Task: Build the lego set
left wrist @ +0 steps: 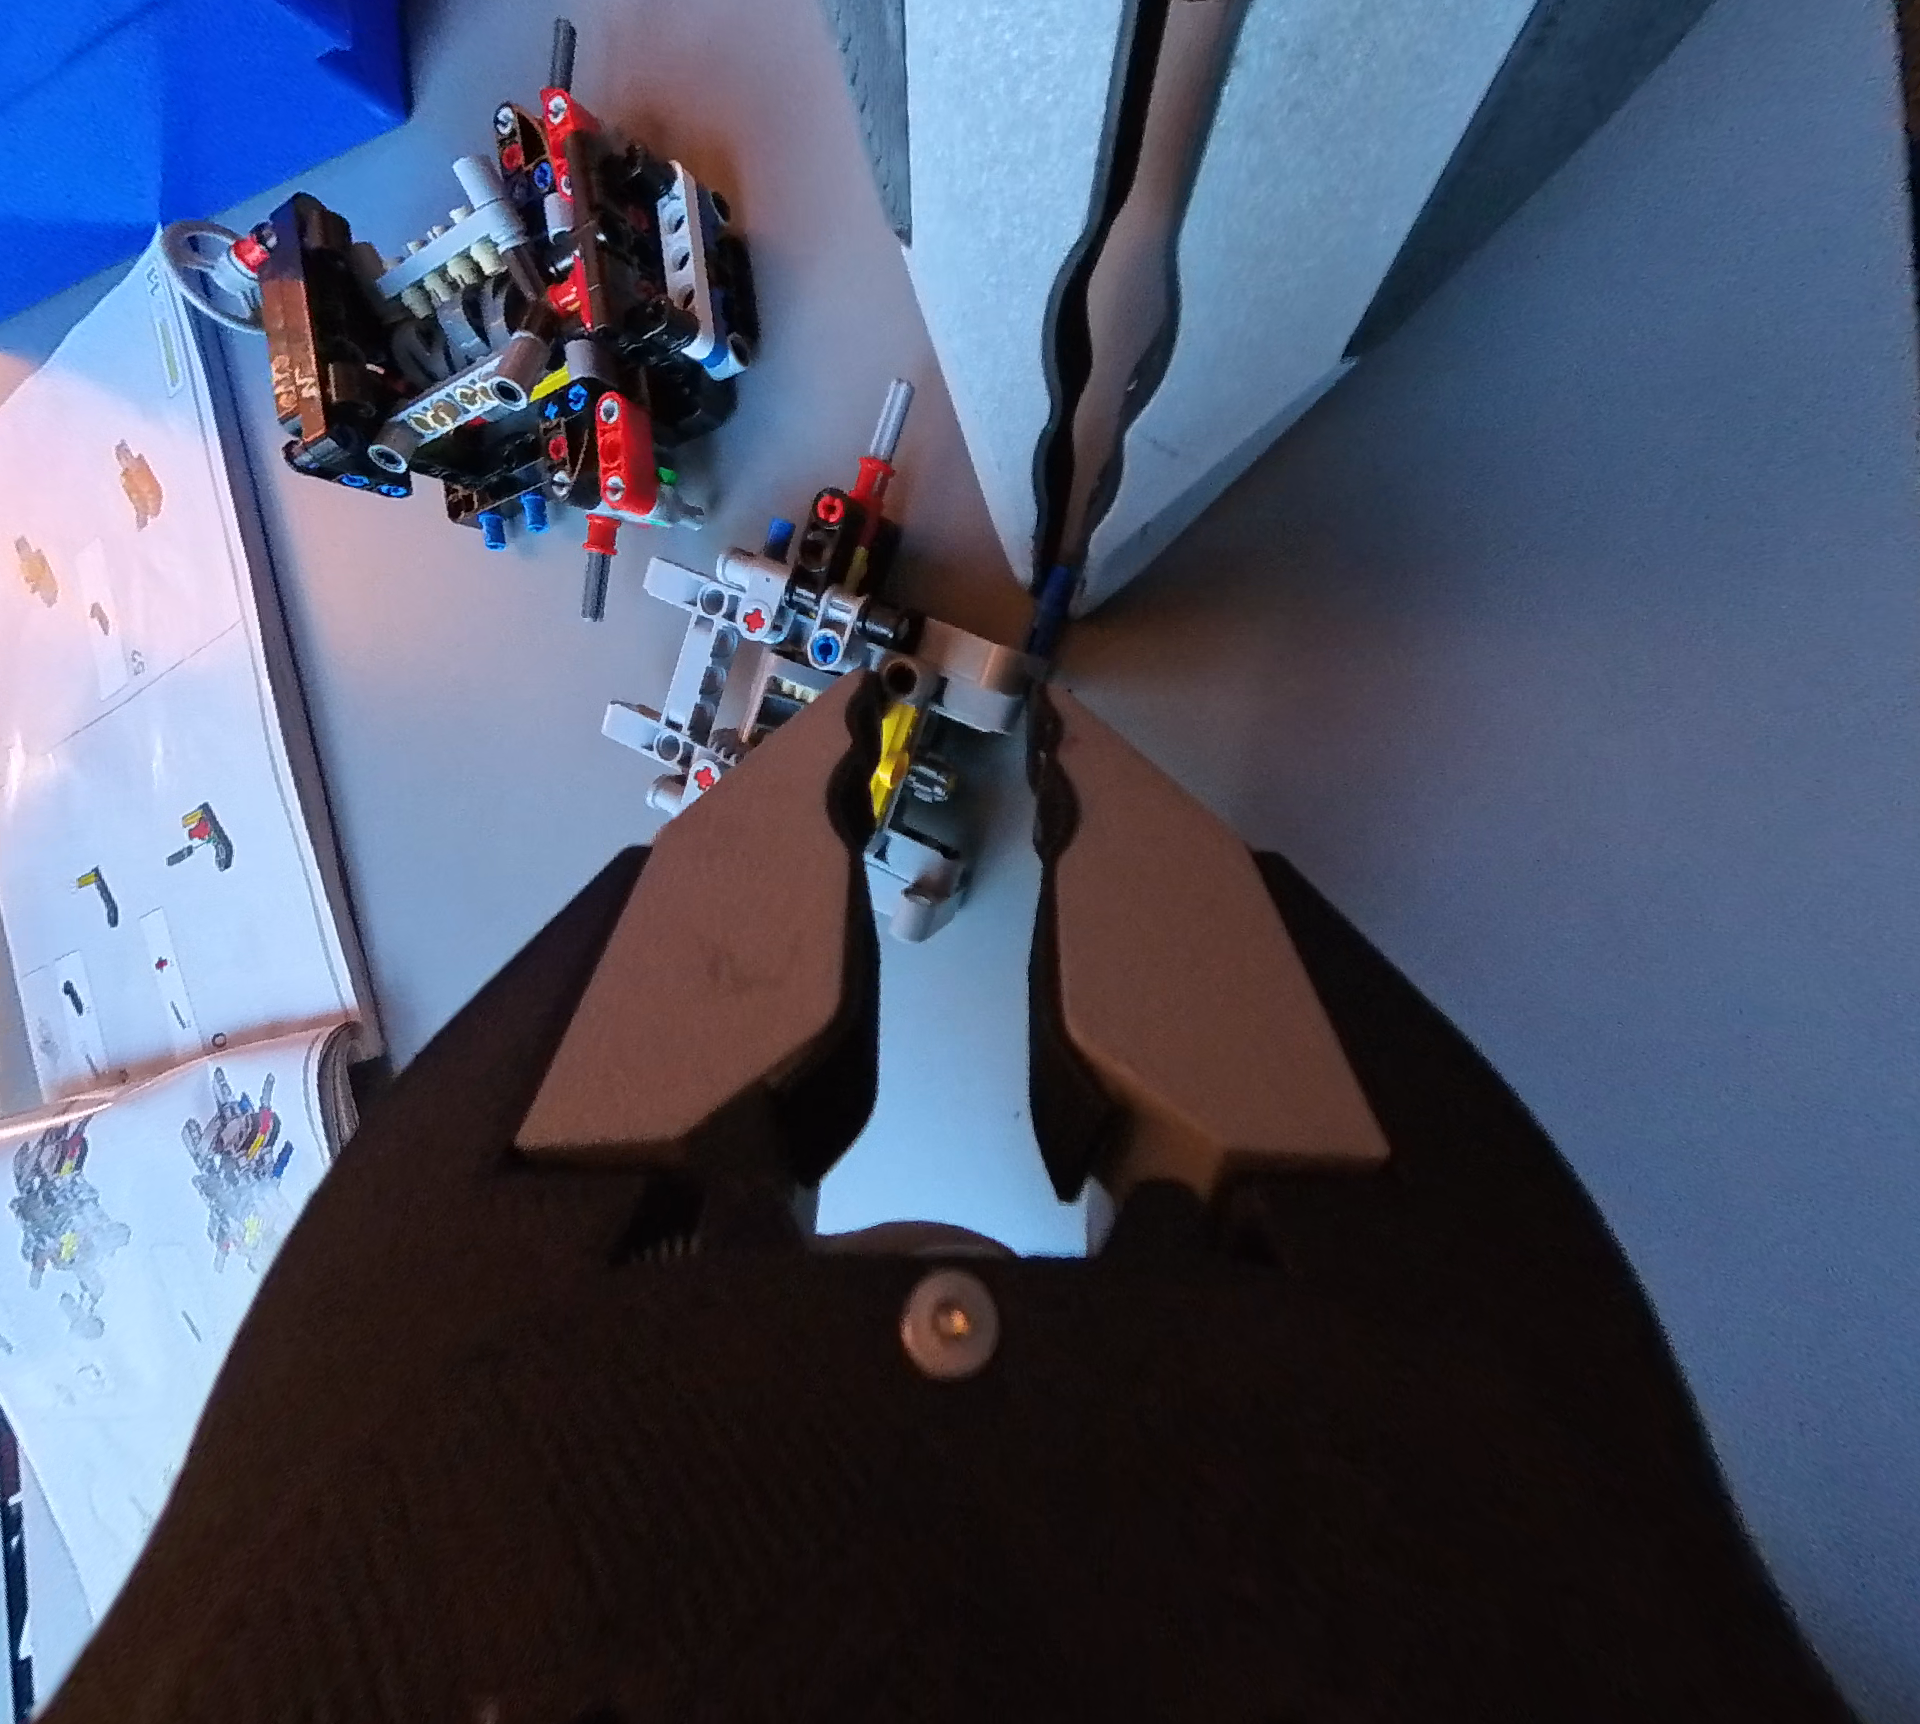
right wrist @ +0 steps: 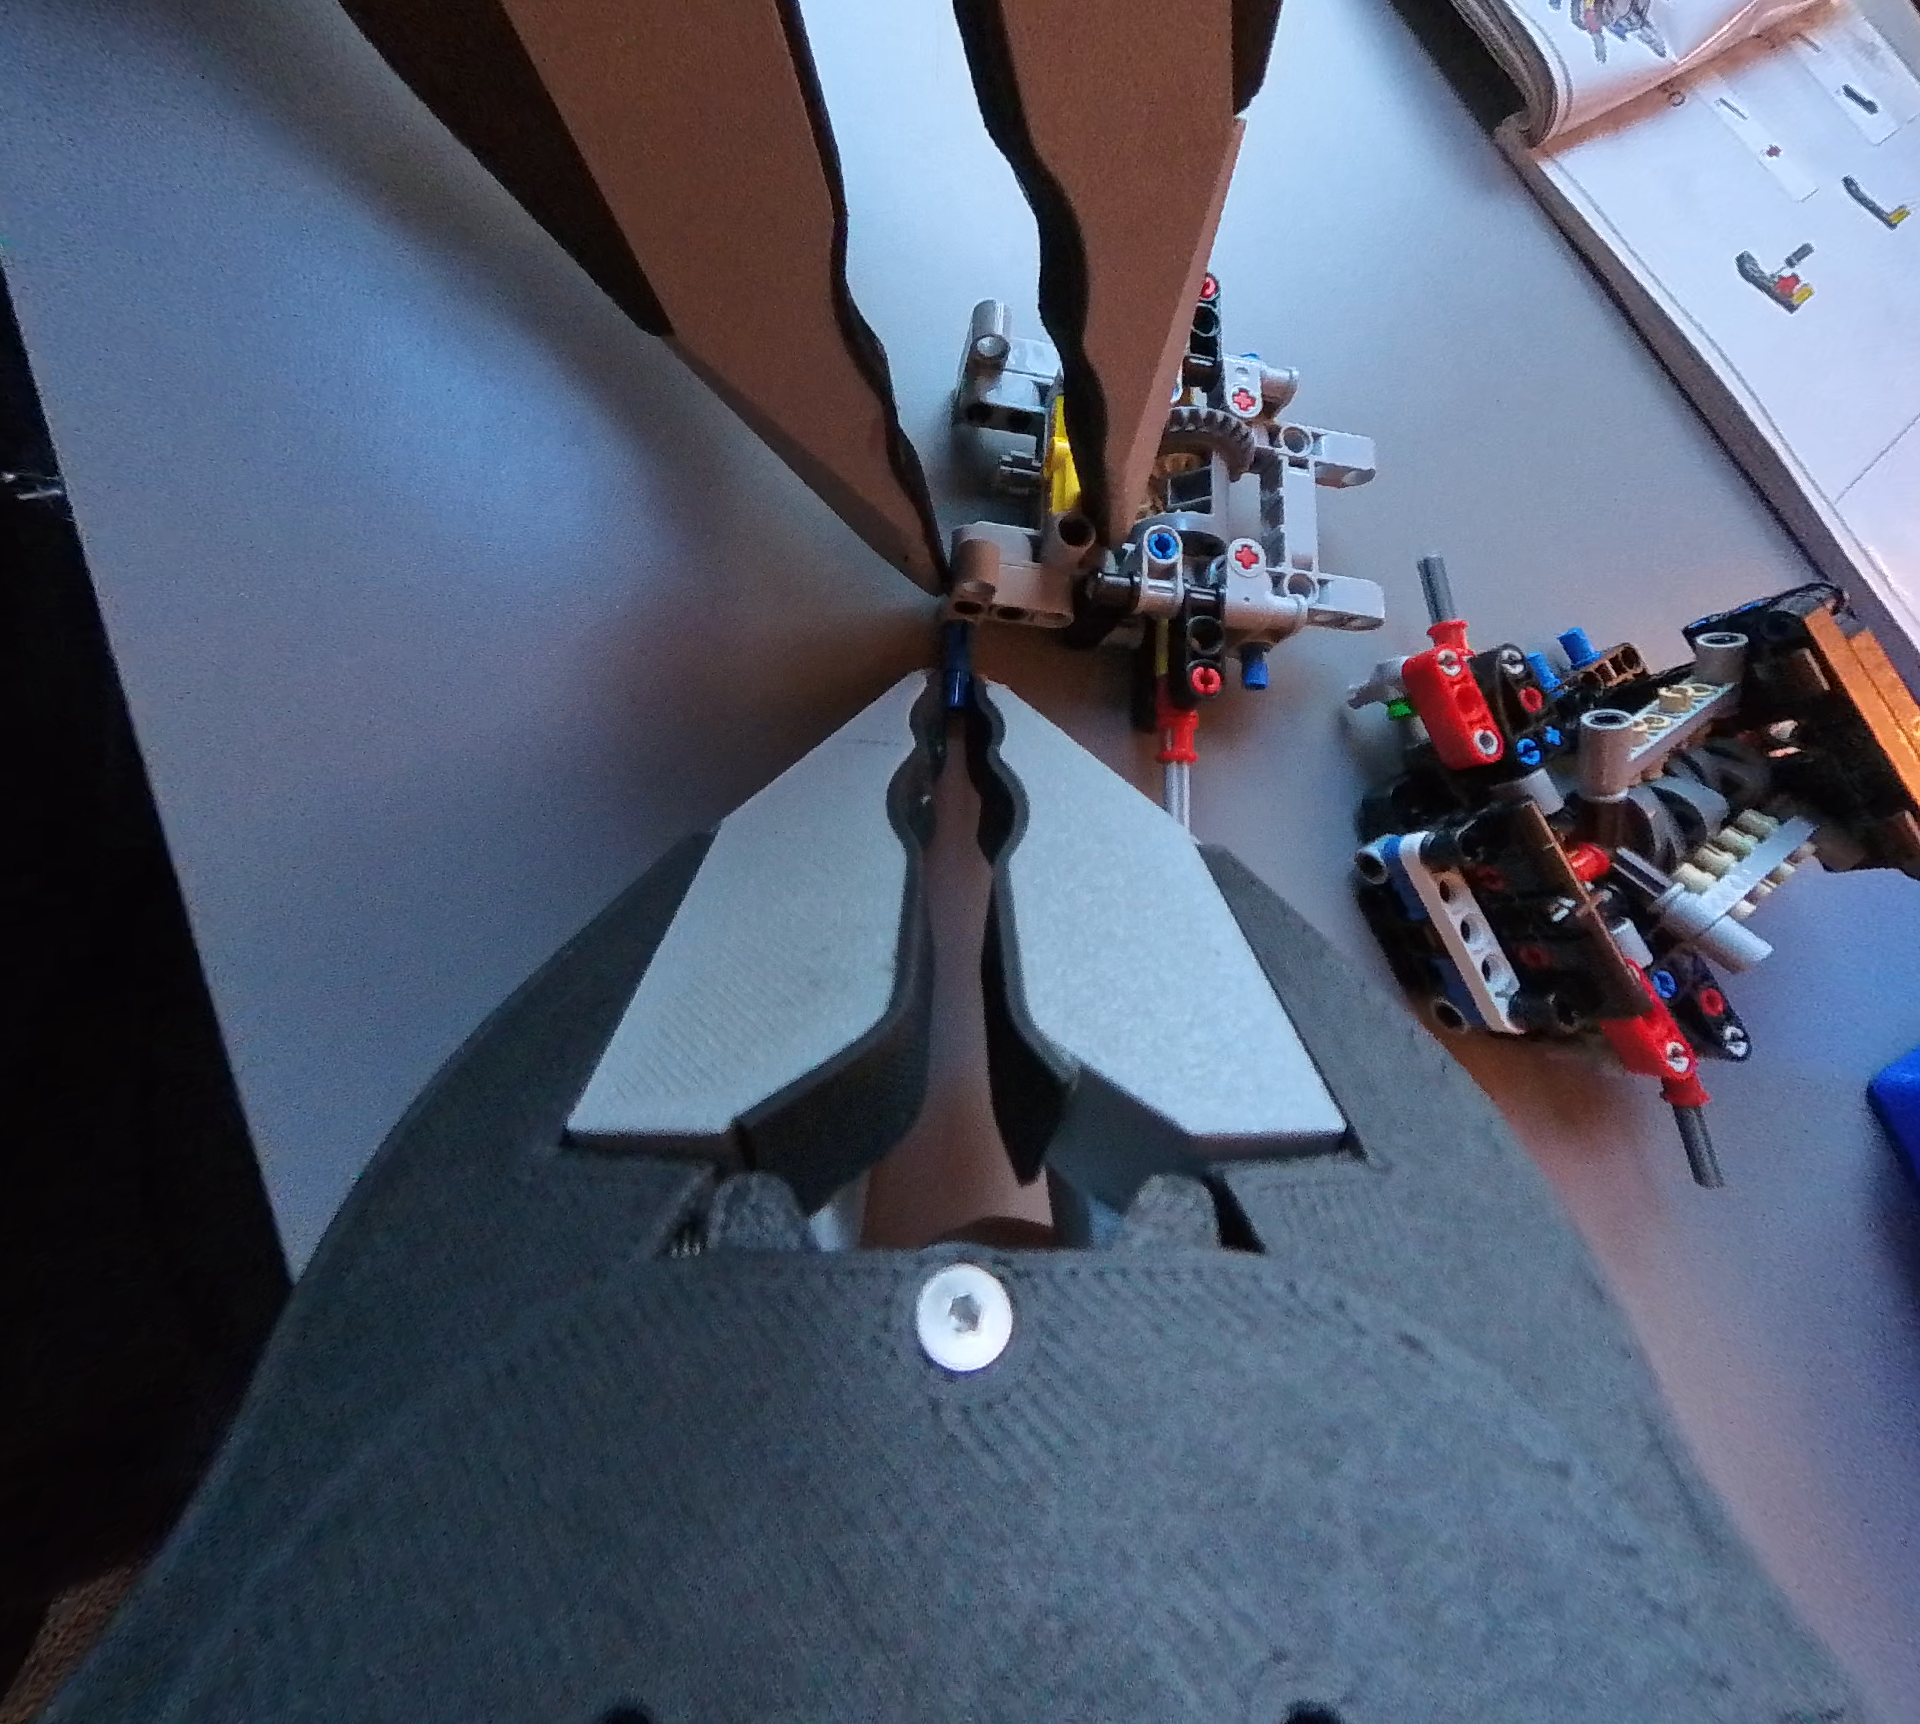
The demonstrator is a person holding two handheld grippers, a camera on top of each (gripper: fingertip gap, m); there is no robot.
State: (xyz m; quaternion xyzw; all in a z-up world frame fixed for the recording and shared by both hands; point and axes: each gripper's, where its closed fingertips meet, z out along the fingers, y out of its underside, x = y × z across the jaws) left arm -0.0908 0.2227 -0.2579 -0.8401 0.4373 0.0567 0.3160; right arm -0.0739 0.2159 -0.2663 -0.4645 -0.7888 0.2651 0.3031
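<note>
Our left tongs (left wrist: 951, 698) clamp the small grey plastic brick frame (right wrist: 1299, 521); right tongs (right wrist: 954, 698) pinch a dark-blue peg (right wrist: 954, 672); we'd keep both aligned.

On the counter (left wrist: 1558, 739) the small frame (left wrist: 717, 666) lies between the left gripper (left wrist: 951, 687) fingers; the bigger build (left wrist: 520, 324) lies beyond, the booklet (left wrist: 135, 739) left, the bin (left wrist: 156, 12) behind it.

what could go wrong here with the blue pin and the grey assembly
1. The right gripper pinches the blue pin only at its fingertips, so the pin may twist or slip out near the hole in the grey beam.
2. The left gripper grips only one part of the small grey assembly, which may pivot on the table.
3. The fingertips of both grippers nearly meet and may collide.
</note>
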